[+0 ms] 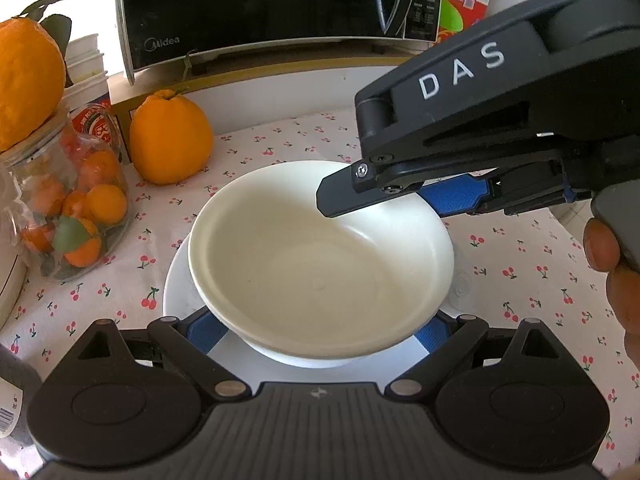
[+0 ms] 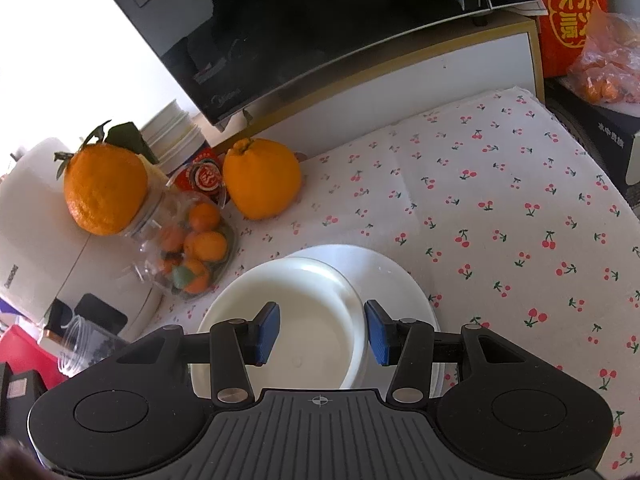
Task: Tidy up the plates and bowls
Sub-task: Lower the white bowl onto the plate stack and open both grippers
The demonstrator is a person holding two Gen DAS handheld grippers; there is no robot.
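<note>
A white bowl (image 1: 320,260) sits on a white plate (image 1: 180,284) on the cherry-print tablecloth. My left gripper (image 1: 318,334) is open, its blue pads (image 1: 202,334) low at the plate's near edge, on either side of the bowl's base. My right gripper (image 2: 322,330) is open and straddles the bowl's right rim (image 2: 352,312), one pad (image 2: 268,332) inside the bowl, the other pad (image 2: 378,332) outside over the plate (image 2: 400,280). In the left wrist view the right gripper (image 1: 400,196) reaches over the bowl's far right rim.
A large orange (image 1: 170,140) stands behind the bowl. A clear jar of small oranges (image 1: 68,208) with another orange (image 1: 26,80) on top stands at the left. A black microwave (image 1: 260,8) on a white shelf is at the back. Cherry-print cloth (image 2: 520,200) extends to the right.
</note>
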